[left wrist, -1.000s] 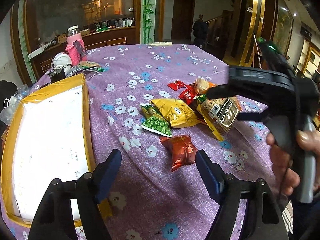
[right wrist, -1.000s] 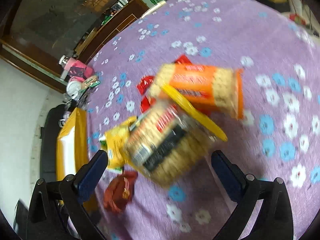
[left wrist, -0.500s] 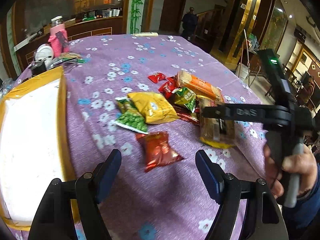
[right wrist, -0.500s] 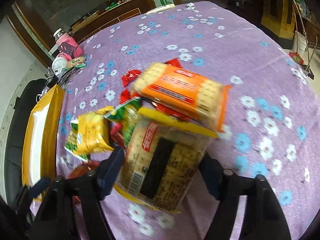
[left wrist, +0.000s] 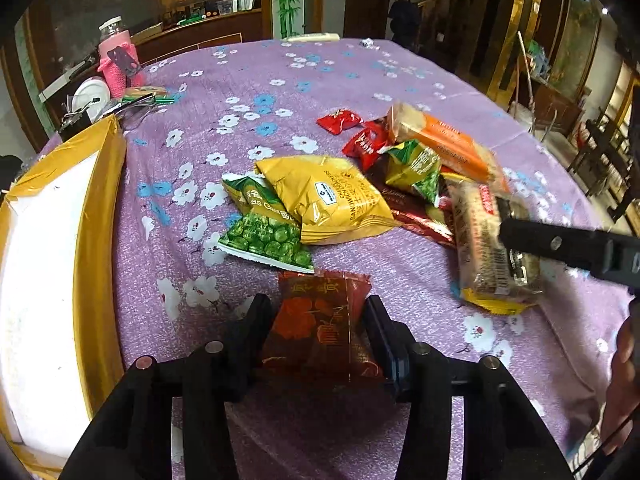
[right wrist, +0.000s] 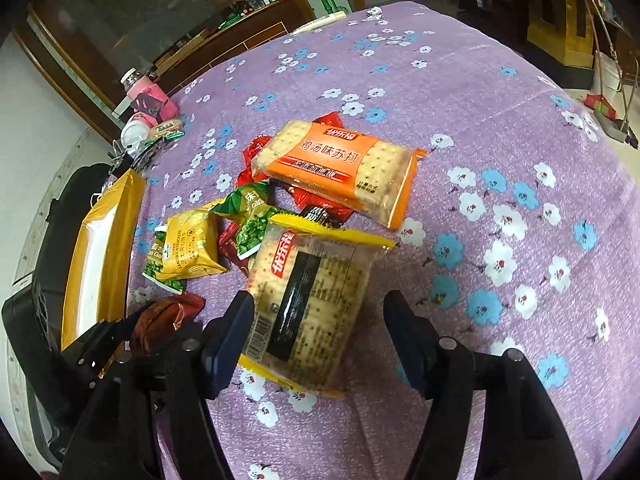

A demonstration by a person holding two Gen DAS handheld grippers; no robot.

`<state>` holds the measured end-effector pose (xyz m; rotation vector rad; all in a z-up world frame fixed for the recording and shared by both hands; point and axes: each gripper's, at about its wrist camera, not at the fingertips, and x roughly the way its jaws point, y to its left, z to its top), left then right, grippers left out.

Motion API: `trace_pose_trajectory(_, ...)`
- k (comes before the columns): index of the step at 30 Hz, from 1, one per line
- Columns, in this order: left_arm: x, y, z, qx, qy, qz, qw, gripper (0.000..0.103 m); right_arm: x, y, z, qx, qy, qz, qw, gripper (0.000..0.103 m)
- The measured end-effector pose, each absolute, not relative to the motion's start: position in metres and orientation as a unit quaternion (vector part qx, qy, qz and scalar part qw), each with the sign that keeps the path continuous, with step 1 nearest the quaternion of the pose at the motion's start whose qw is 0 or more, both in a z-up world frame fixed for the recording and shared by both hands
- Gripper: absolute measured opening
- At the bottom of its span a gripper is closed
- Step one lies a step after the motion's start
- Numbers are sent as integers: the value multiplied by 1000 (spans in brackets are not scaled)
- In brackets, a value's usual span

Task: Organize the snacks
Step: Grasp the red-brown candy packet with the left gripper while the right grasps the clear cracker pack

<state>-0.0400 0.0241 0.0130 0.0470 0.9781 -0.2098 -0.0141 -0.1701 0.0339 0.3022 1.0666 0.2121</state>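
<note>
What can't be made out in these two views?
- Left wrist: lower part of the red packet is hidden behind the left gripper, whose jaws are closing around it.
- Left wrist: the right gripper covers part of the cracker pack.
- Right wrist: whether the far finger touches the cracker pack.
- Both views: the box is cut off by the edge.

both wrist views look steeply down, close over the table [left wrist: 360, 80]; they share the snack pile [right wrist: 280, 216].
</note>
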Motion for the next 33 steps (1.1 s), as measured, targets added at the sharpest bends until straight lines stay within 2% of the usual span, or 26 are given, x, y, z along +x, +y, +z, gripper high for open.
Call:
trace_pose_trajectory(11, -53, 40, 29, 1, 441, -105, 891, 50, -9, -121, 21, 34, 512, 46, 857, 81)
trace_pose_trajectory(19, -57, 48, 35, -9, 433, -111, 895, 50, -21, -130, 25, -18, 495, 59, 867, 75)
trace_pose_trajectory(33, -63, 55, 49, -16, 415, -104, 904, 50, -43, -147, 47, 38, 470, 115, 874, 74)
